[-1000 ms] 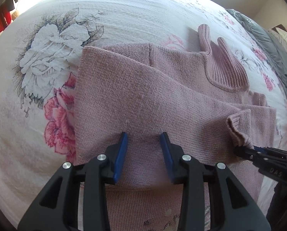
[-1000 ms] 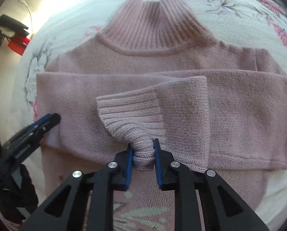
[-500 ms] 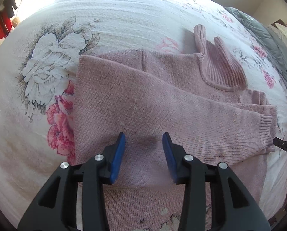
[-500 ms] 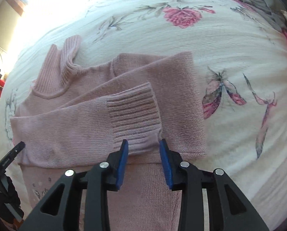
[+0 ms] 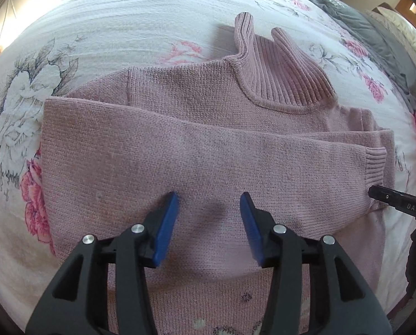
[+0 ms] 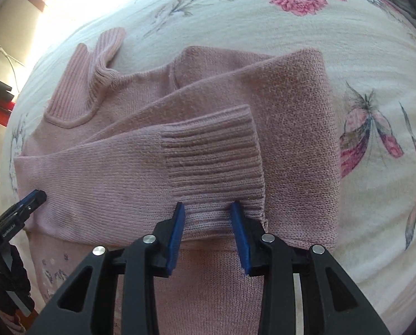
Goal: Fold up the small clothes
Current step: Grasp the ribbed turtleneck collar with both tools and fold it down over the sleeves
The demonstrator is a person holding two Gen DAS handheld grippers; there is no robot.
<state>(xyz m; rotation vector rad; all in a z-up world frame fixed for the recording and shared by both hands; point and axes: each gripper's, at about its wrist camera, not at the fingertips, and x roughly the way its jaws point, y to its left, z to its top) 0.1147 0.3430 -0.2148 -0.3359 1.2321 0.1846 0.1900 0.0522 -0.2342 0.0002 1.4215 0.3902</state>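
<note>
Sweater: a small pink knit sweater (image 5: 208, 150) lies flat on the flowered bedspread (image 5: 124, 28), ribbed collar (image 5: 280, 67) at the far side, hem nearest.
Sleeves: both are folded across the chest; the top one ends in a ribbed cuff (image 6: 210, 164) at the right side of the sweater.
Left gripper (image 5: 209, 223): jaws spread apart, holding nothing, poised over the near edge of the folded sleeve band.
Right gripper (image 6: 208, 224): jaws parted on either side of the cuff's near edge, not pinching it.
Feel, I'd guess: light, soft and floppy, with no stiffness; the knit looks grippy, not slippery, and it stretches if tugged by a single layer.
Where to hold, in my view: the two near hem corners, or both sides together through all layers, so the sleeves do not slide out.
Progress: sleeves look done; the body still seems to need folding over.
</note>
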